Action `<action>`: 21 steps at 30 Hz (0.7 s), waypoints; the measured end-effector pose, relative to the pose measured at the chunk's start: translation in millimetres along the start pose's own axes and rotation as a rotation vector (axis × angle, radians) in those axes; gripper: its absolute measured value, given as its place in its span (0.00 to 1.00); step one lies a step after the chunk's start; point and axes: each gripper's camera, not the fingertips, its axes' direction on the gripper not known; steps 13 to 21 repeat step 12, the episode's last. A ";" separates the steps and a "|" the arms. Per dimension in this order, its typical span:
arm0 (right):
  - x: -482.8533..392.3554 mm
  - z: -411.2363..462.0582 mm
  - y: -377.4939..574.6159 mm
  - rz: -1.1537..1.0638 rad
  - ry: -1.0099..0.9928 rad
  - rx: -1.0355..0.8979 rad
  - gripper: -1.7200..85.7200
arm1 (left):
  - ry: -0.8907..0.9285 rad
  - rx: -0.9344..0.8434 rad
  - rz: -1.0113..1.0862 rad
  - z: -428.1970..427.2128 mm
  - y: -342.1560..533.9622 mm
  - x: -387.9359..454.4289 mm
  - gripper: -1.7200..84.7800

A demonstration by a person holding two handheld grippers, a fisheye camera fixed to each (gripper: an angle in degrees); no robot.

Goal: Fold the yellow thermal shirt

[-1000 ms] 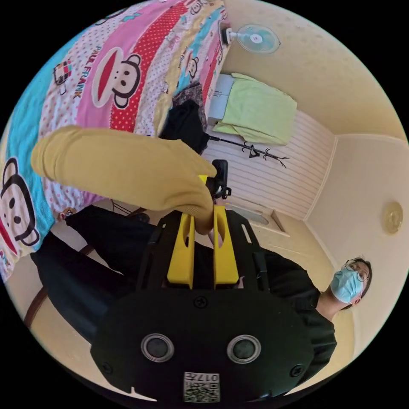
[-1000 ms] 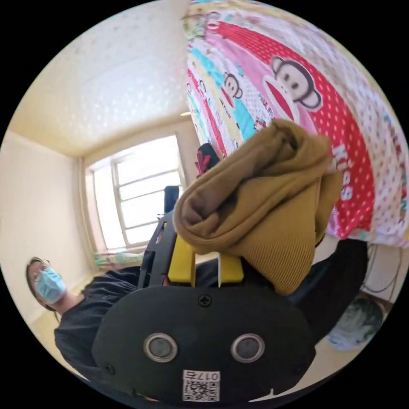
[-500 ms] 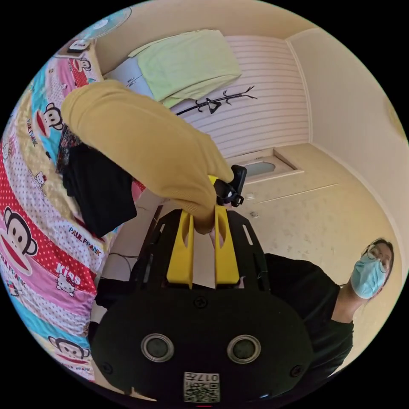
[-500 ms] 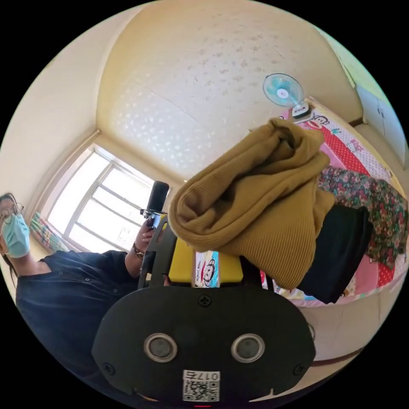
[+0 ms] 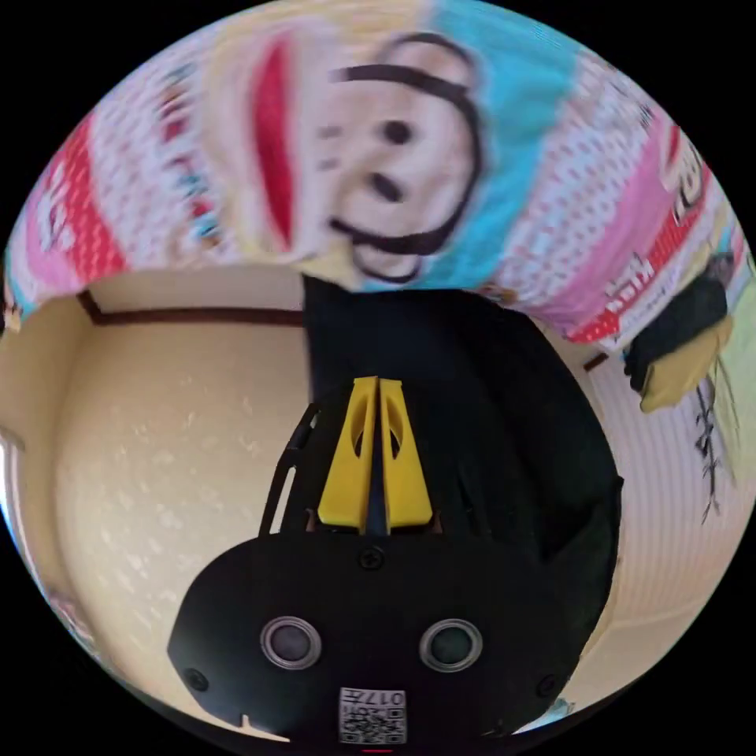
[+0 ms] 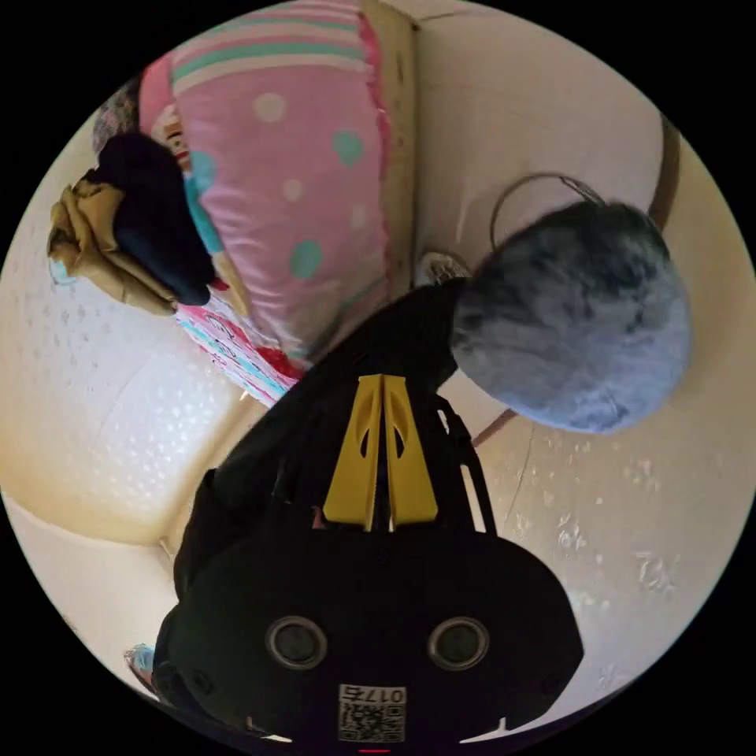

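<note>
In the left gripper view the left gripper has its yellow jaws pressed together with nothing between them, pointing at the person's dark clothing and, beyond that, the bright cartoon-print bedspread, which is badly blurred. Far to the right in that view the yellow shirt sits as a small bundle on the bed, against a folded black garment. In the right gripper view the right gripper is likewise clenched on nothing, aimed toward the person's dark clothing, with a pink dotted cover to its left and a fluffy blue-grey slipper on the floor to its right. At the far left of that view the shirt shows as a rumpled mustard lump tucked under and beside the black garment. It looks bunched more than flat, so the fold may not count as neat; I judge that the loose layers could slump open with nothing pinning them. The bundle also appears to lie near the edge of the bed, so a nudge of the bedspread or of the black garment could tip it toward the floor. Both tongs are well apart from it, so any correction means reaching back in, and a hurried grab risks catching the black garment along with the shirt.
</note>
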 end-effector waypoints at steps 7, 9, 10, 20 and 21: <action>50.9 -8.2 -17.5 0.410 0.333 -0.155 0.03 | 0.462 0.177 -0.615 63.8 210.2 -234.0 0.01; -0.2 -14.6 -65.9 0.339 0.321 -0.093 0.03 | 0.599 0.209 -0.673 99.6 250.0 -235.5 0.01; -17.4 -11.0 -79.9 0.291 0.361 -0.110 0.03 | 0.680 0.234 -0.691 122.5 269.8 -229.9 0.01; -86.1 29.0 -130.0 0.121 0.744 -0.273 0.02 | 0.774 0.258 -0.705 153.1 292.5 -218.0 0.01; -86.1 29.0 -130.0 0.121 0.744 -0.273 0.02 | 0.774 0.258 -0.705 153.1 292.5 -218.0 0.01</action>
